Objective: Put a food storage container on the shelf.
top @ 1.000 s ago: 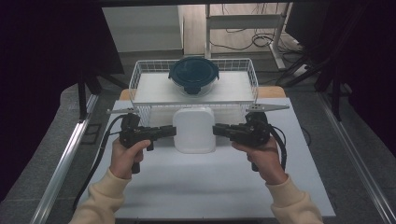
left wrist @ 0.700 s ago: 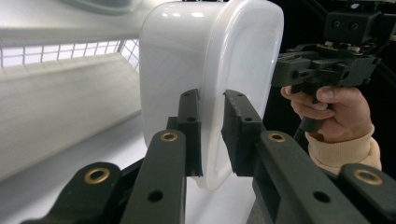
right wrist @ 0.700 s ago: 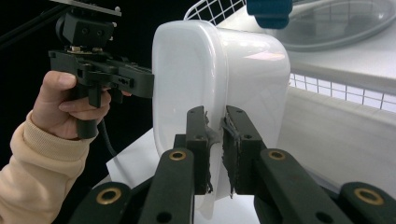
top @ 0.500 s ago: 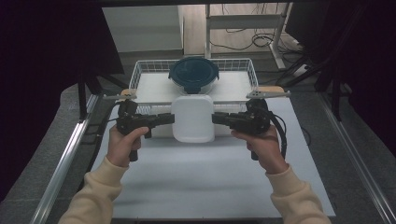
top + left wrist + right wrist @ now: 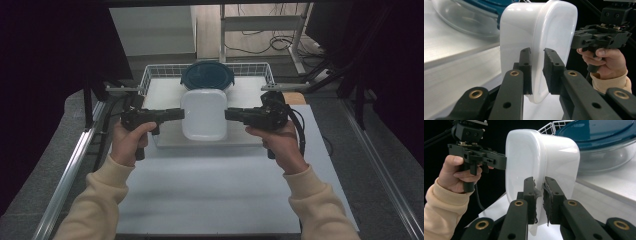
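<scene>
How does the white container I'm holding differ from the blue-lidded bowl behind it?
The white container is opaque, rectangular with rounded corners; the blue-lidded bowl is round with clear walls under a dark blue lid. The container hangs in the air, clamped at its rim by the left gripper and right gripper; the bowl rests in the wire basket, untouched. Both look like food storage containers.

Looked like a lab or recording rig, not a home: white table (image 5: 215,200) framed by aluminium rails (image 5: 70,175), black curtains (image 5: 45,75) at 9 and 3 o'clock, loose cables (image 5: 260,42) on a wooden floor at 12 o'clock, metal stand legs (image 5: 222,30) there.
</scene>
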Motion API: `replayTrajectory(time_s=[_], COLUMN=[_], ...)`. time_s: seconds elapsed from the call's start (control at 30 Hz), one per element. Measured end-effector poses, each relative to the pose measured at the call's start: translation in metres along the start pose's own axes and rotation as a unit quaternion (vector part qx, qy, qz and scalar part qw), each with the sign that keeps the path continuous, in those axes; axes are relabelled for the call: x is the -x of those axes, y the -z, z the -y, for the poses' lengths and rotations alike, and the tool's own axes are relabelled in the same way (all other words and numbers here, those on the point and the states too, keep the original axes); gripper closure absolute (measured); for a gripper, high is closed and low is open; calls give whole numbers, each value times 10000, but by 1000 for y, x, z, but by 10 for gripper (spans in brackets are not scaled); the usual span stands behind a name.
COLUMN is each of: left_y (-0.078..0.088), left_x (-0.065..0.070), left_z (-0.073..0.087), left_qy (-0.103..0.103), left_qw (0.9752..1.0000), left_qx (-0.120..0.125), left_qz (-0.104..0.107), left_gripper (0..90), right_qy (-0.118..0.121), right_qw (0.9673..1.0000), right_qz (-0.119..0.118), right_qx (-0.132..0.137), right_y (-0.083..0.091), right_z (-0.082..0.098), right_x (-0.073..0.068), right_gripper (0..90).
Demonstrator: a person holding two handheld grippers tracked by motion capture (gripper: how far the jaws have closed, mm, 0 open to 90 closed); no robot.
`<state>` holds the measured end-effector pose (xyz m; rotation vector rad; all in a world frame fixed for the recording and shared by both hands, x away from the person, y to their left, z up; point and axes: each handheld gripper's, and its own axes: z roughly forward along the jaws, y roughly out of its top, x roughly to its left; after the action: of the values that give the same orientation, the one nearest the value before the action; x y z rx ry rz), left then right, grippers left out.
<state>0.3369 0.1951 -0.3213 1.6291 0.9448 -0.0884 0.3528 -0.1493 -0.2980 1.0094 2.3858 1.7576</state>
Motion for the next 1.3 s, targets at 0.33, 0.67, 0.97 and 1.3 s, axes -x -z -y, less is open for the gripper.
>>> replayTrajectory(time_s=[0.33,0.67,0.97,1.3], left_y=[2,4,4,5], left_x=[5,10,8,5], left_z=[-19,-38,-56,-68], left_qy=[-96,-173,-184,-184], left_qw=[9999,9998,9997,9997], left_qx=[17,46,93,122], left_qz=[-27,-91,-93,-117], left_gripper=[777,778,779,779], right_qy=[66,68,110,90], right_qw=[9999,9999,9997,9997], right_qz=[42,102,176,186], right_qx=[65,88,86,108], right_y=[3,4,2,0], right_z=[-14,-29,-48,-60], right_x=[0,3,6,9], right_gripper=[800,799,799,798])
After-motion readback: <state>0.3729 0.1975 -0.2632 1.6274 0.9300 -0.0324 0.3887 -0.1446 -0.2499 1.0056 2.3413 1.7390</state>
